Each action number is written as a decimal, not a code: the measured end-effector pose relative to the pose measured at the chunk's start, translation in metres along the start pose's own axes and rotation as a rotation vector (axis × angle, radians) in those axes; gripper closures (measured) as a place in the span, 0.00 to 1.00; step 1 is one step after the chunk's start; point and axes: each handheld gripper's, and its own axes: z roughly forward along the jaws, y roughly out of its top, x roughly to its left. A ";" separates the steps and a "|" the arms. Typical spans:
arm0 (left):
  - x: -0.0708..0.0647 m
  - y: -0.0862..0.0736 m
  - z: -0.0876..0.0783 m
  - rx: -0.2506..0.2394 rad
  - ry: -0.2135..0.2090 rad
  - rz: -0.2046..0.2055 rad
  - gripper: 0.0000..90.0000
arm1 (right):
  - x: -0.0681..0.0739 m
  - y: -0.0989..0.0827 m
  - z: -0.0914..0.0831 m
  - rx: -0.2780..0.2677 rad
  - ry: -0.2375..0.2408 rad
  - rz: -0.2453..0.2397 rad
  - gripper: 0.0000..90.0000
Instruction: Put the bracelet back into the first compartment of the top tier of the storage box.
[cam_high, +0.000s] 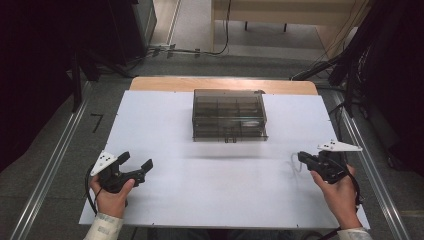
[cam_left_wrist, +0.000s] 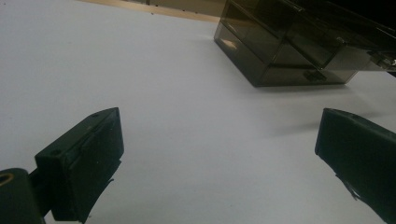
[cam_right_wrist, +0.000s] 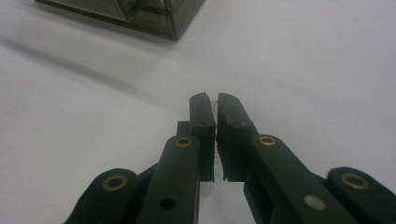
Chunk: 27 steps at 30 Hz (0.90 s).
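Table (cam_high: 165, 200): matt white top, smooth; bare wood edge at far side. Organizer box (cam_high: 229, 115): smoky translucent plastic, glossy, glints along its walls. Left gripper (cam_high: 135, 167) and right gripper (cam_right_wrist: 214, 105): matt black plastic jaws, slightly scuffed; brass-coloured metal rivets on the right one's links. Floor looked grey, dull.

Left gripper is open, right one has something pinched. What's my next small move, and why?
Probably ease the left gripper forward toward the latch at the front of the box. The lid looks closed, the left jaws are wide open and free, and the right gripper is shut on a small pale piece, so it is busy.
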 end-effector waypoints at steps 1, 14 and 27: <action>0.000 0.000 0.000 0.000 0.000 0.000 0.02 | 0.002 0.002 -0.001 -0.003 0.001 -0.007 0.93; 0.000 0.000 0.000 -0.001 -0.001 0.000 0.02 | 0.023 0.023 0.002 -0.001 0.057 -0.053 0.93; 0.000 0.000 -0.001 -0.001 -0.001 0.000 0.02 | 0.041 0.045 0.002 -0.013 0.084 -0.097 0.93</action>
